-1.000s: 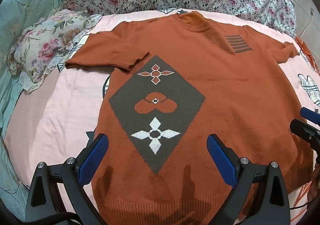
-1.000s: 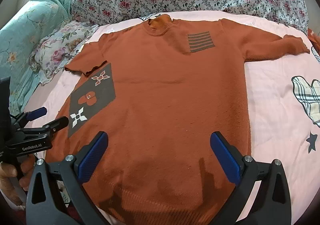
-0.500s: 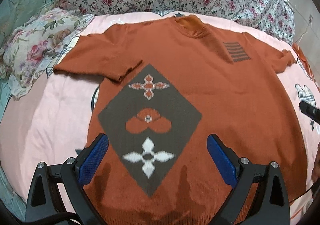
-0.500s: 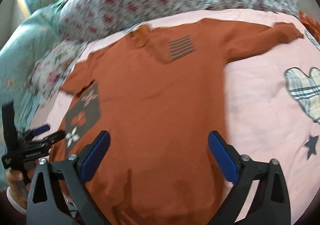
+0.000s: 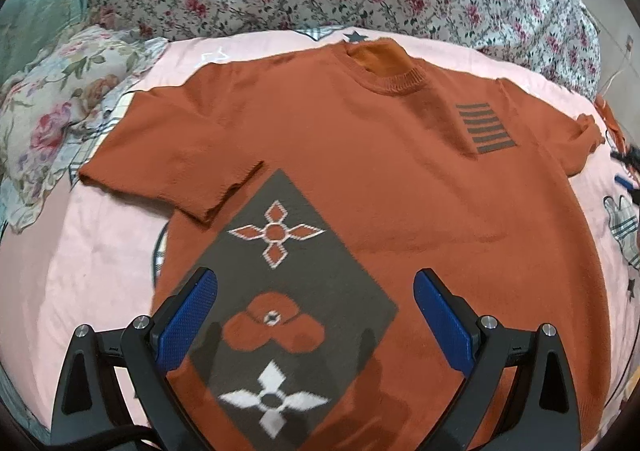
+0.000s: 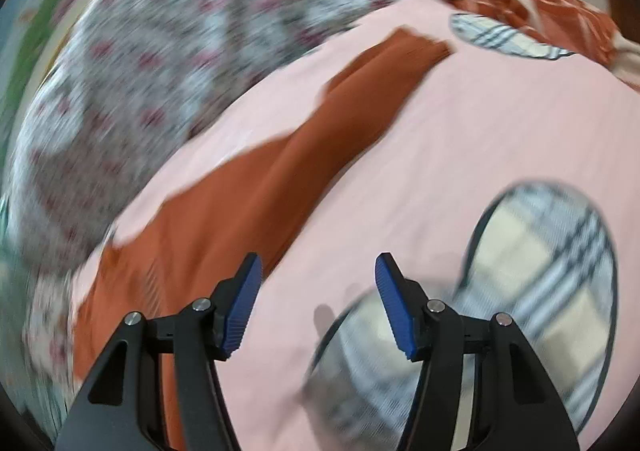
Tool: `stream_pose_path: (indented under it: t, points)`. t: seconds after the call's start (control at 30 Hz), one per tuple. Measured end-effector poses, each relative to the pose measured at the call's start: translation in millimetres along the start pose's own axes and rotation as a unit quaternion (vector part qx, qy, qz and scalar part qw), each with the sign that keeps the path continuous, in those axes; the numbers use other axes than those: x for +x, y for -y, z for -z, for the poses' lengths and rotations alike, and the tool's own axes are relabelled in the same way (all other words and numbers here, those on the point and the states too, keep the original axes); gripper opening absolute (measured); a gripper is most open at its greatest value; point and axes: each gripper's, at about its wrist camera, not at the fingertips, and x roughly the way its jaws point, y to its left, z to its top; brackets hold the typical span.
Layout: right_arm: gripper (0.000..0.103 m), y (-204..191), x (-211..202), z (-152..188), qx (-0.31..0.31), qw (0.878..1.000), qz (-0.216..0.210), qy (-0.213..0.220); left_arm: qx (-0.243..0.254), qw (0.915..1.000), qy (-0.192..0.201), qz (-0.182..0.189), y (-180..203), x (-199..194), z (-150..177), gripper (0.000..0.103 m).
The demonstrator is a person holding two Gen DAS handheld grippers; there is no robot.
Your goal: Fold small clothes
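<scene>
Rust-orange knit sweater (image 5: 360,171) lies flat mid-bed on the pink sheet (image 6: 460,131). Right tongs (image 6: 318,303) swung out toward its far sleeve (image 6: 360,91), jaws just narrowing, empty. Left tongs (image 5: 316,315) open, empty, advanced over the sweater body. Sleeve fold likely next.

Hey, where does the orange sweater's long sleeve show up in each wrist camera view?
Left wrist: the long sleeve ends at the far right edge, beyond the striped patch.
Right wrist: it runs diagonally from lower left up to its cuff at upper centre, blurred.
Shared landmark: the pink sheet.
</scene>
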Motion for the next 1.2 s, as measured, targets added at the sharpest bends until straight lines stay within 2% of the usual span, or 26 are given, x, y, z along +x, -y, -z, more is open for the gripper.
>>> stream_pose_path:
  t: [0.13,0.23,0.33,0.43,0.47,0.5,0.53,0.57,0.63,0.8,0.93,1.07,1.13,1.2]
  points:
    - [0.06,30,28,-56,0.033,0.998,0.01,0.043,0.009,0.9998,-0.016,-0.005,10,19,-5,0.099]
    - [0.06,52,53,-86,0.073,0.996,0.009,0.052,0.008,0.9997,-0.022,-0.006,14,31,-11,0.099]
    - [0.06,65,77,-106,0.091,0.994,0.025,0.049,0.004,0.9997,-0.025,-0.004,16,41,-14,0.099]
    - [0.06,70,92,-118,0.09,0.994,0.003,0.059,0.004,0.9996,-0.027,-0.003,18,48,-18,0.099]
    - [0.054,69,93,-121,0.085,0.994,-0.004,0.062,0.003,0.9996,-0.028,-0.001,19,49,-18,0.099]
    - [0.043,69,94,-124,0.08,0.995,-0.01,0.063,0.002,0.9996,-0.028,0.001,19,50,-19,0.099]
    - [0.014,65,94,-125,0.069,0.996,-0.015,0.056,0.001,0.9996,-0.027,0.004,19,50,-19,0.099]
    - [0.006,61,91,-126,0.061,0.997,-0.014,0.054,0.002,0.9997,-0.024,0.008,20,49,-19,0.099]
    - [0.006,45,79,-123,0.037,0.997,-0.027,0.063,0.002,0.9997,-0.019,0.015,20,47,-18,0.099]
    - [0.006,-25,50,-98,-0.048,0.994,-0.083,0.044,-0.008,0.9994,-0.01,0.031,16,41,-16,0.099]
    - [0.005,-103,38,-48,-0.098,0.981,-0.164,-0.014,-0.021,0.9989,0.004,0.042,4,31,-14,0.099]
    - [0.005,-183,39,10,-0.136,0.958,-0.24,-0.082,-0.035,0.9977,0.017,0.056,-11,19,-13,0.099]
    - [0.005,-228,47,46,-0.146,0.94,-0.281,-0.126,-0.04,0.997,0.026,0.061,-21,14,-13,0.099]
    - [0.005,-264,56,75,-0.161,0.928,-0.296,-0.156,-0.051,0.9957,0.031,0.071,-30,10,-13,0.099]
